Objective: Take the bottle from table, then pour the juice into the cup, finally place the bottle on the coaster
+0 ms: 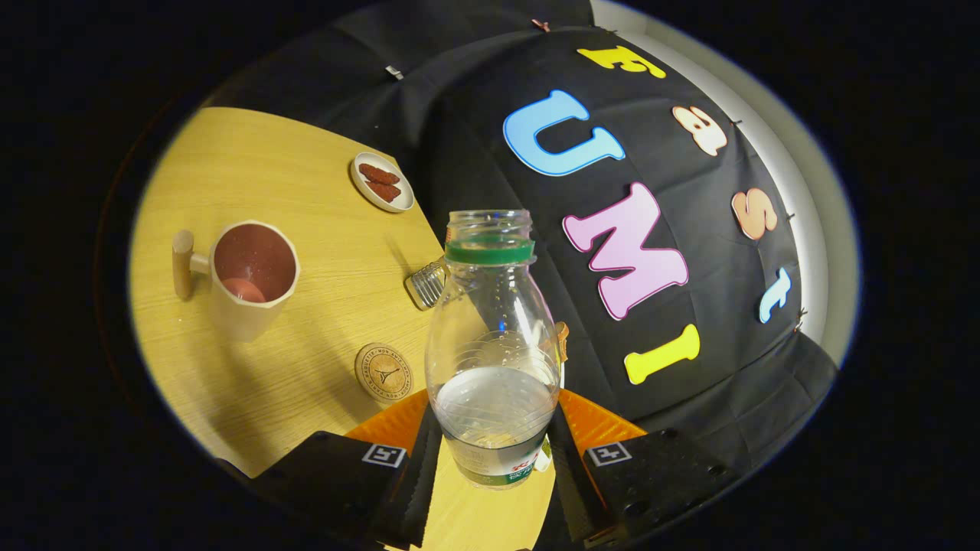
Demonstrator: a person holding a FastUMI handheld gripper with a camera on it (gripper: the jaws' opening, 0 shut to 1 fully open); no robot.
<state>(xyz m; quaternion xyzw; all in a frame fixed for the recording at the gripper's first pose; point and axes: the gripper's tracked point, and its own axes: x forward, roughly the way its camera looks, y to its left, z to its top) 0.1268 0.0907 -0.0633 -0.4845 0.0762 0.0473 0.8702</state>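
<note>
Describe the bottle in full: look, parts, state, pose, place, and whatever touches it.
The bottle is clear ribbed plastic with a green neck ring, a threaded open mouth with no cap, and a label band near its base. Clear liquid fills roughly its lower third. It sits between the fingers of the gripper, which press on its lower body from both sides, its neck pointing away from them. Beyond it on the wooden table lie the round coaster and the cup.

Sharp, warm-lit, strong fisheye edge warp
</note>
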